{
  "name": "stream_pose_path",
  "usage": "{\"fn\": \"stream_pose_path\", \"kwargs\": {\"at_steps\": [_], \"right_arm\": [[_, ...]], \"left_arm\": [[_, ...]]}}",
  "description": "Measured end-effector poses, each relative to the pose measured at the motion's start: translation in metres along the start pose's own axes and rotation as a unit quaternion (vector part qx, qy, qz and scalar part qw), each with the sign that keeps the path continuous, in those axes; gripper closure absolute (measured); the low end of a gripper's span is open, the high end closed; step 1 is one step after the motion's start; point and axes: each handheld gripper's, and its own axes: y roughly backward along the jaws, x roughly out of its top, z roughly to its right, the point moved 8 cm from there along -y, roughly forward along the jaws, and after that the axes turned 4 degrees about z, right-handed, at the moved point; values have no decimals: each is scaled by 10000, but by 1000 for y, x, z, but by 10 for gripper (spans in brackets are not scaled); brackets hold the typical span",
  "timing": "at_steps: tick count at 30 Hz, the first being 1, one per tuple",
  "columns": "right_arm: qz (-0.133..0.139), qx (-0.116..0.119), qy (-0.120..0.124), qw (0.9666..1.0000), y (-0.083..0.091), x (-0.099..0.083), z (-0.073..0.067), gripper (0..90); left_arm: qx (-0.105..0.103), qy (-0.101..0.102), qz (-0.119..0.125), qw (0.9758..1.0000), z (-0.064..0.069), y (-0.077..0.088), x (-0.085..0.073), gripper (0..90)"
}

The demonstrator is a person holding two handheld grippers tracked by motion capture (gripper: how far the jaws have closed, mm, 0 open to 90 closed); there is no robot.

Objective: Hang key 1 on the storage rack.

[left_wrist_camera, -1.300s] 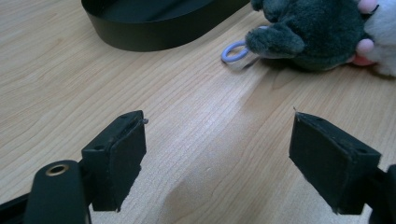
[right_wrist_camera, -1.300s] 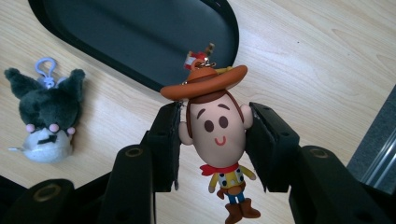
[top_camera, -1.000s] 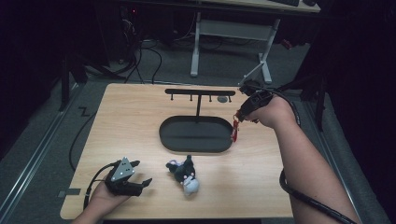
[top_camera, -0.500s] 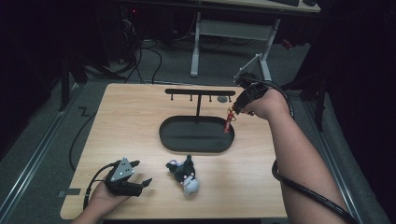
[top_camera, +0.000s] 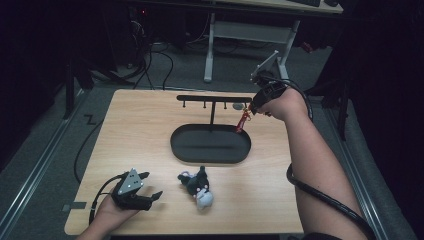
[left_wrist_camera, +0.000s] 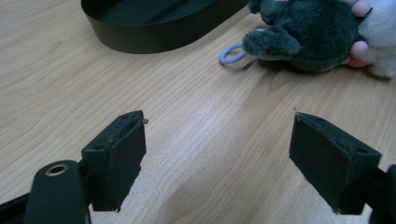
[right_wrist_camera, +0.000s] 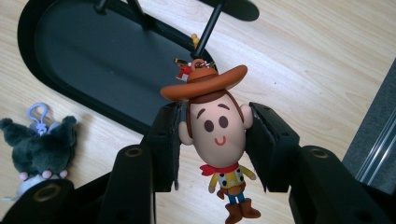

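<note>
Field note: my right claw [right_wrist_camera: 212,140] is clamped on the head of the cowboy keychain [right_wrist_camera: 215,135], pads pressing both sides of the face, the figure's body dangling below the jaws toward the camera. From the high view the right claw [top_camera: 254,107] hangs over the far right end of the stand, with the keychain [top_camera: 243,121] hanging beneath it, above the right edge of the black oval tray [top_camera: 210,156]. The hook bar [top_camera: 214,98] runs off to the left of this claw at about its own height; the pegs under it look bare. In the right gripper view the keychain's metal clasp [right_wrist_camera: 187,69] sits just ahead of the hat, near the thin black post [right_wrist_camera: 210,28], but I cannot tell whether it touches anything. My left claw [left_wrist_camera: 224,158] rests low over the desk [left_wrist_camera: 187,140], jaws wide apart with nothing between them; the grey plush keychain [left_wrist_camera: 303,37] lies ahead and to its right, its pale ring [left_wrist_camera: 231,52] flat on the wood. My reading: the pickup is done and the carry nearly so; hooking the clasp on a peg remains, and the plush is untouched.
</note>
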Motion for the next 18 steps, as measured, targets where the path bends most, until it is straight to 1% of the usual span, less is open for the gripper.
{"fn": "stream_pose_path", "kwargs": {"at_steps": [6,7,9,14,18], "right_arm": [[54,-43,-63,10000,-1,6,5,568],[75,-47,-113,9999,-1,8,6,568],[86,-44,-89,9999,-2,9,6,568],[101,-27,-54,9999,-4,13,2,568],[107,-57,-33,9999,-5,16,0,568]], "left_arm": [[13,26,24,10000,-1,0,0,190],[10,27,27,10000,-1,0,0,191],[7,29,27,10000,-1,0,0,191],[4,25,27,10000,-1,1,0,191],[11,24,48,10000,-1,1,0,191]]}}
